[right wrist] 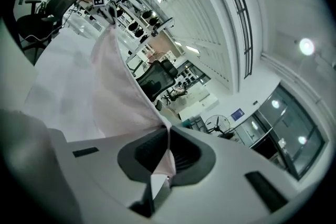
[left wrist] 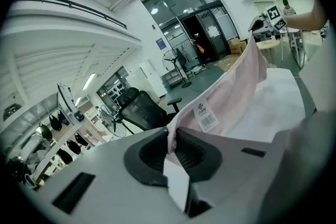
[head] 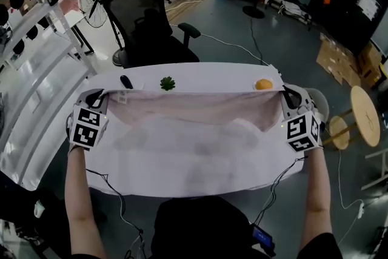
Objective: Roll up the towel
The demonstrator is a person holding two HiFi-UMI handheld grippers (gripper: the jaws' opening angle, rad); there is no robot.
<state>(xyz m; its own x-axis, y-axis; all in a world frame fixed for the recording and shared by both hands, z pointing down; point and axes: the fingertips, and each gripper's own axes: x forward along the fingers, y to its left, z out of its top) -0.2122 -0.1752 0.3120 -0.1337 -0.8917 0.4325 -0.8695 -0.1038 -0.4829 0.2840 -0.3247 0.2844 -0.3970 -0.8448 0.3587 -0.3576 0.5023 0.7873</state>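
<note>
Towel (head: pixel 194 109), pink, thin and soft, rectangular. It is held up by its two far corners and stretched wide over the table (head: pixel 121 173), its upper edge running from 9 o'clock to 3 o'clock across the head view. The cloth sags slightly in the middle, and its lower part drapes towards the tabletop.

Progress: no roll started. The towel is spread flat and unfolded, with no turn or coil anywhere, so judged from this the whole rolling remains to be done; it would first need laying flat.

Left gripper (head: pixel 100 95), at 9 o'clock: jaws closed tight on one corner, the cloth pinched between ribbed dark pads. A white printed label (left wrist: pixel 206 117) hangs just beyond the grip.

Right gripper (head: pixel 290 95), at 3 o'clock: jaws likewise clamped on the opposite corner, with a small fold of cloth poking out behind the pads.

Table: long, rounded ends, covered in smooth white sheeting.

Along its far edge:
- Orange (head: pixel 263 84), round, at 1 o'clock.
- Green sprig (head: pixel 167 83), leafy, at 12 o'clock.
- Black object (head: pixel 126 82), small and oblong, at 11 o'clock.

Beyond the table: office chair (head: pixel 148 27), black mesh.
</note>
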